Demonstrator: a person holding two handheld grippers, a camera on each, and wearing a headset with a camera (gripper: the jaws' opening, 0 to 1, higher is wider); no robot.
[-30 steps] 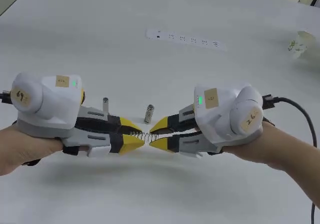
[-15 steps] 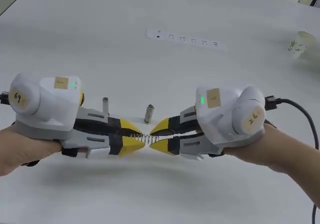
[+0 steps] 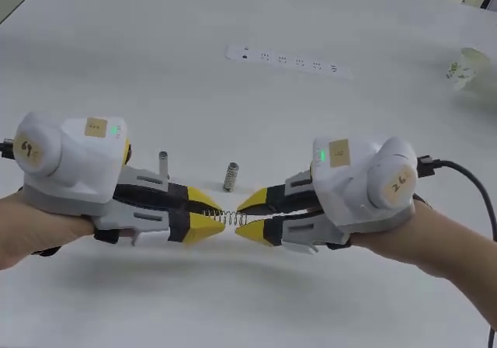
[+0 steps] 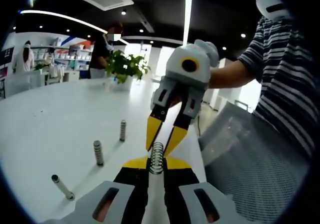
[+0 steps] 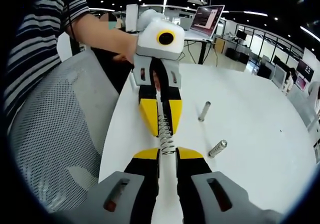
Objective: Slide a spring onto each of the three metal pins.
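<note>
A small coil spring (image 3: 230, 220) hangs level above the table between the two gripper tips. My left gripper (image 4: 155, 163) is shut on it, and the spring (image 4: 157, 157) runs along its yellow jaws. My right gripper (image 5: 168, 153) faces it tip to tip. Its jaws stand a little wider than the spring (image 5: 164, 131), one on each side of the spring's free end. On the table behind are a bare metal pin (image 3: 163, 161) and a pin wearing a spring (image 3: 231, 177). The left gripper view has two sprung pins (image 4: 122, 130) (image 4: 98, 153) and the bare pin (image 4: 62, 186).
A white power strip (image 3: 283, 60) lies far back on the white table (image 3: 248, 301). A cable (image 3: 466, 181) trails from my right gripper. A clear object (image 3: 466, 68) sits at the far right edge. A mesh chair (image 5: 60, 134) and a person in a striped shirt (image 4: 285, 74) are close by.
My right gripper has backed off a little to the right, so a short stretch of spring now shows between the tips. The left gripper has stayed put.
</note>
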